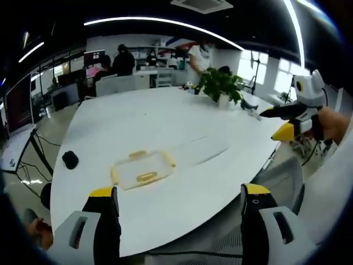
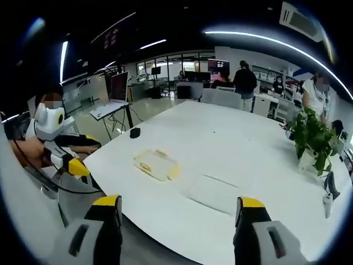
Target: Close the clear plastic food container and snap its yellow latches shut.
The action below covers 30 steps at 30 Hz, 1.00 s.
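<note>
A clear plastic food container (image 1: pixel 142 169) with yellow latches (image 1: pixel 146 176) lies on a large white table (image 1: pixel 165 127), near the table's near edge and well apart from both grippers. In the left gripper view the left gripper (image 1: pixel 179 215) hovers off the near edge of the table, its two yellow-tipped jaws spread wide with nothing between them; the container sits just beyond and between them, slightly left. A flat clear lid (image 1: pixel 198 152) lies on the table just to the right of the container, apart from it. In the same view the right gripper (image 1: pixel 287 118) comes in from the right, held in a hand (image 1: pixel 331 124) beyond the table's right edge. In the right gripper view the right gripper's (image 2: pixel 179 215) jaws likewise stand wide apart and empty, off the table's near edge, with the container (image 2: pixel 156 163) farther in and the lid (image 2: pixel 212 190) to its right. A potted plant (image 2: pixel 314 138) stands toward the far right of the table, and a small black object (image 2: pixel 134 132) rests at the table's left edge. People stand at desks in the far background.
</note>
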Each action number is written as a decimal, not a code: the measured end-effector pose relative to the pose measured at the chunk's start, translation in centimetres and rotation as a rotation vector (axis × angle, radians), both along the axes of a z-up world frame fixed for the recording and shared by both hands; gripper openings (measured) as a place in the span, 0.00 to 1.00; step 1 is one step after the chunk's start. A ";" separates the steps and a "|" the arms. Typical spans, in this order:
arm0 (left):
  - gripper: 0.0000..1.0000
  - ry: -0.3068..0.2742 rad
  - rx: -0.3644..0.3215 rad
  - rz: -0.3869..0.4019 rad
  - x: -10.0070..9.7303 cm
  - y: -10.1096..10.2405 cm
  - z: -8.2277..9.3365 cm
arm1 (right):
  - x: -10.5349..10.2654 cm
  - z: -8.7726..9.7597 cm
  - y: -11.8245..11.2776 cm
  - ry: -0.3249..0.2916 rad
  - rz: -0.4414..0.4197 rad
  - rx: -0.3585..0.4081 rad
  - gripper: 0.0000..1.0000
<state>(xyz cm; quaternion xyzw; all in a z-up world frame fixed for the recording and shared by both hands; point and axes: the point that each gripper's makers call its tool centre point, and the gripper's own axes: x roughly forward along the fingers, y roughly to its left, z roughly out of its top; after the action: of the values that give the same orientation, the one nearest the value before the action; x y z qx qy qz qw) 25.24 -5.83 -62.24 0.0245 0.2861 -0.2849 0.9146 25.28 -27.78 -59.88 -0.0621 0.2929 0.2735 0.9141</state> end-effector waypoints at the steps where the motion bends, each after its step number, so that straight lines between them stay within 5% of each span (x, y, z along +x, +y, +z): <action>1: 0.89 -0.001 -0.001 -0.005 0.0 0.0 0.0 | 0.0 0.0 0.0 -0.002 0.001 -0.001 0.84; 30: 0.81 -0.047 0.109 -0.137 4.0 2.9 -0.3 | 5.0 -0.3 3.7 -0.070 0.180 -0.073 0.82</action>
<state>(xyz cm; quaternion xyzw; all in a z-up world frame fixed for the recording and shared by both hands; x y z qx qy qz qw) 29.28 -2.92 -62.57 0.1002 0.2770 -0.3302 0.8968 30.24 -24.04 -60.22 -0.1308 0.2639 0.3413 0.8926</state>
